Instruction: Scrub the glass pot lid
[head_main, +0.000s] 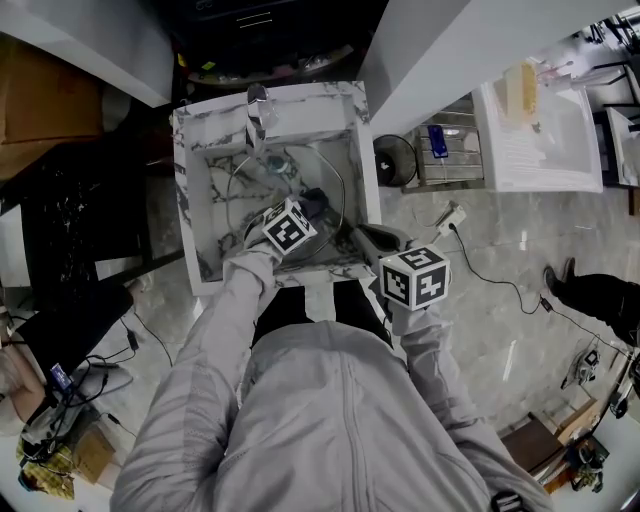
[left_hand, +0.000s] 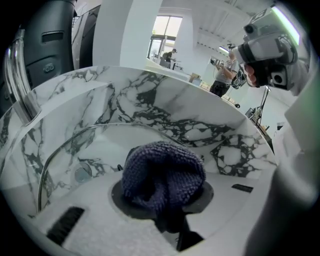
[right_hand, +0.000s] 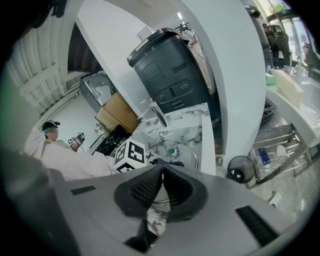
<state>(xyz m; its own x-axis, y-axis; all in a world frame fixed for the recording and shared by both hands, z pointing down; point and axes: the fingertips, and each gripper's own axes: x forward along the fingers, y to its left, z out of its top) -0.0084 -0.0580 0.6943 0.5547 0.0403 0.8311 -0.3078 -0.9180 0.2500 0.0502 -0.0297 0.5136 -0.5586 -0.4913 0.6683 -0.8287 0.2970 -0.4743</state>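
1 marble sink (head_main: 183, 200) sits just in front of you, at the centre of the head view. 1 glass lid (head_main: 300, 180) is inside it, filling most of the basin, w/ its metal rim arcing near the back and R walls.

2 grippers, each w/ 1 marker cube. The left gripper (head_main: 303, 215) reaches down into the basin over the lid's near-right part. The right gripper (head_main: 362, 238) sits at the sink's front-right corner, just beside the lid's rim.

1 faucet (head_main: 258, 108) stands on the back rim, spout over the basin. 1 dark blue knitted cloth (head_main: 316, 203), bunched up, is the smallest item.

Left gripper view: your left gripper (left_hand: 165, 197) has its fingers clamped on the cloth (left_hand: 162, 172), which bulges out past the tips. The lid (left_hand: 90, 150) lies beyond and below the cloth, its rim curving from lower L up and round behind it. Can't tell if cloth and glass touch.

Right gripper view: your right gripper (right_hand: 162, 172) has its fingers pressed together at the tips. The lid (right_hand: 187, 155) is right past them in the sink (right_hand: 192, 117), and a bit of rim shows thru the gap lower btwn the pads. Can't tell if the rim is nipped. The cloth (right_hand: 166, 162) peeks just over the tips.
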